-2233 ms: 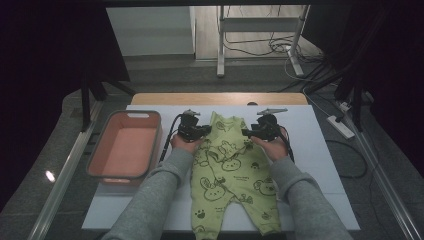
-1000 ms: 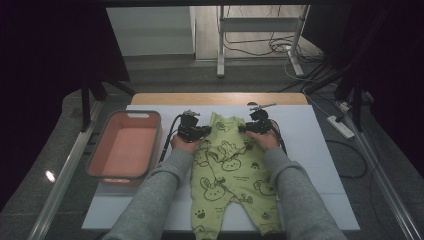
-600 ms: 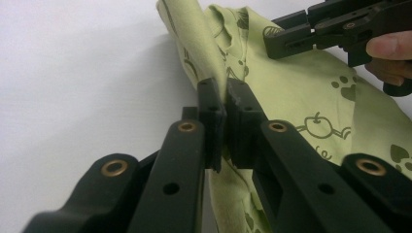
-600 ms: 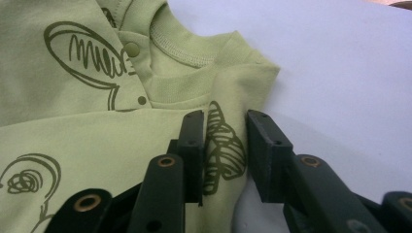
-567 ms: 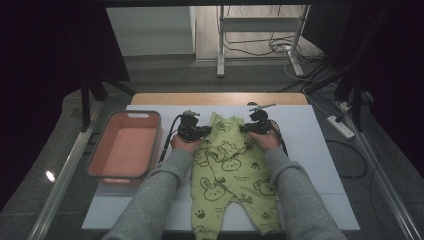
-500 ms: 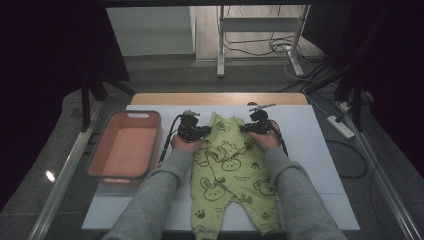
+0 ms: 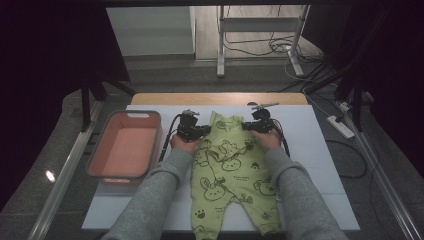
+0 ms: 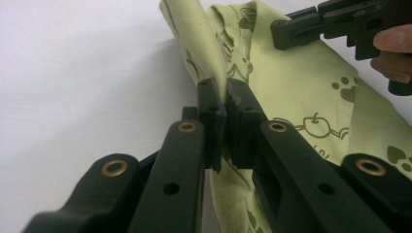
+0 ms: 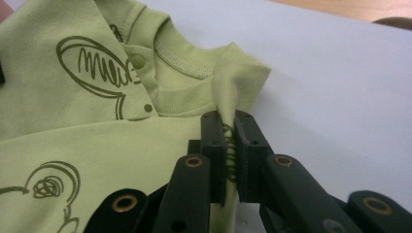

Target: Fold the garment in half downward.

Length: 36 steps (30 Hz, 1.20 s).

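On white table (image 7: 320, 150), green baby romper (image 7: 230, 175) lies flat, legs toward person. Left gripper (image 8: 224, 104) pinches one shoulder; right gripper (image 9: 228, 131), jaws just closing, pinches other. Lift both evenly, keep fabric taut.

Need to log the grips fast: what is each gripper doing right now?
Left gripper: shut on a fold of the green baby suit.
Right gripper: jaws have just been closing, now pinching the baby suit's shoulder.

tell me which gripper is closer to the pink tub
Left. The left gripper grips the green romper at the shoulder on the side facing the pink tub. The right gripper pinches the far shoulder, with the romper's neck between it and the tub.
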Motion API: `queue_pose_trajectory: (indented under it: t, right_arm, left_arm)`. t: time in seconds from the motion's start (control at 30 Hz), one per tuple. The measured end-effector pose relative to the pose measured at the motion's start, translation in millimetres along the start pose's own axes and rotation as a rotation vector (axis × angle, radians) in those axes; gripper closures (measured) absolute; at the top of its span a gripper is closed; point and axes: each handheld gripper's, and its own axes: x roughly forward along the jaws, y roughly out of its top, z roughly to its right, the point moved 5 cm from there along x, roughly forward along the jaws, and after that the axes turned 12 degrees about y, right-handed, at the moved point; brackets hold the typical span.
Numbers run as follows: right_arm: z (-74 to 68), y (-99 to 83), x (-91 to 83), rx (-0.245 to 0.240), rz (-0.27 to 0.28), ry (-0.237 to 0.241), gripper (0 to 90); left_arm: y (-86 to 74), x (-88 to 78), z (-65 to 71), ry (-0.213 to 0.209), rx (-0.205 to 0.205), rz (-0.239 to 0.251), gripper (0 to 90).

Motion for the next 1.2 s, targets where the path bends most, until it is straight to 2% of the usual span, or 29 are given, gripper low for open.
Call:
queue_pose_trajectory:
  t: [0.43,0.77,1.2]
  right_arm:
    - [-2.0,13.8,-25.2,-0.023,0.089,-0.016,85.9]
    - [-1.8,17.4,-31.8,-0.02,0.123,-0.015,86.1]
    - [-2.6,23.1,-39.3,-0.015,0.157,-0.008,86.1]
  left_arm:
    - [16.5,-11.5,5.5,-0.018,0.006,0.048,85.0]
    - [27.3,-13.7,8.9,-0.023,0.015,0.067,85.0]
    - [36.6,-18.0,7.3,-0.034,0.004,0.086,85.0]
